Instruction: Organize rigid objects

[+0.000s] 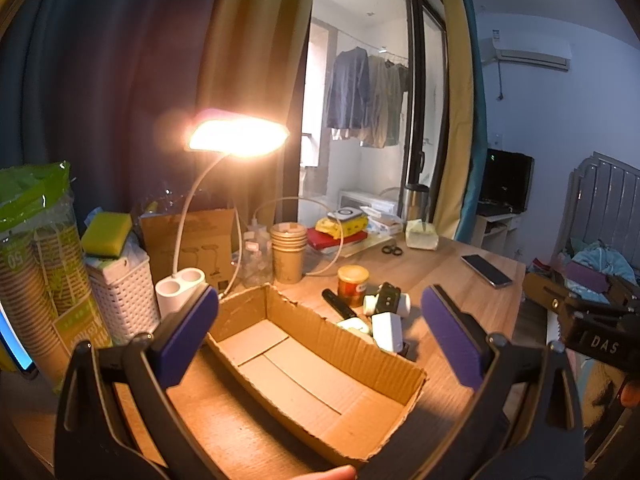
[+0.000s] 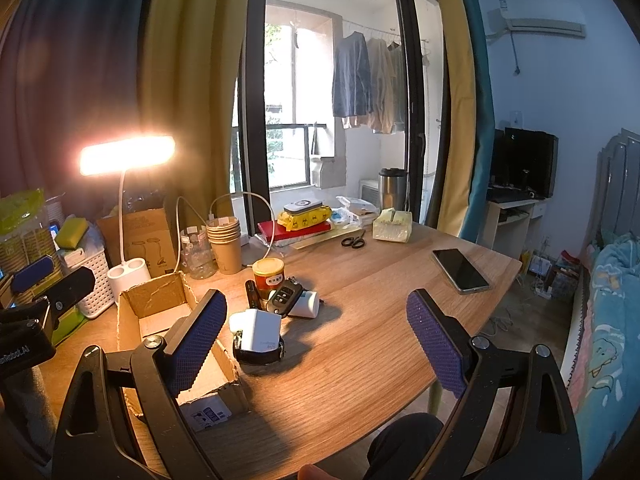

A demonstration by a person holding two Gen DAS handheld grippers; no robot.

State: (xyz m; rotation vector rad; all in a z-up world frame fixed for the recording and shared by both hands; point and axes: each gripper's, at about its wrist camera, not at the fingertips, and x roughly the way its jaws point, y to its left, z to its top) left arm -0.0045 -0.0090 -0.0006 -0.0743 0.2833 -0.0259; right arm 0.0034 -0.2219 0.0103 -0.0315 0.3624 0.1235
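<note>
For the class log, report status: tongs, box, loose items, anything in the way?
Left tongs open, empty, over cardboard box. Right tongs open, empty. Box empty; loose items piled beside it. Nothing in the way.

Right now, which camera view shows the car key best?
The right wrist view: the car key lies in plain sight with its buttons visible, among the small items beside the cardboard box. In the left wrist view it is farther away, and its buttons are unreadable.

A lit desk lamp [image 2: 127, 155] stands at the back left of the wooden bench [image 2: 360, 320], beside stacked paper cups [image 2: 225, 240]. Scissors [image 2: 353, 241], a phone [image 2: 460, 271] and what may be a tissue pack [image 2: 392, 224] lie farther right.
</note>
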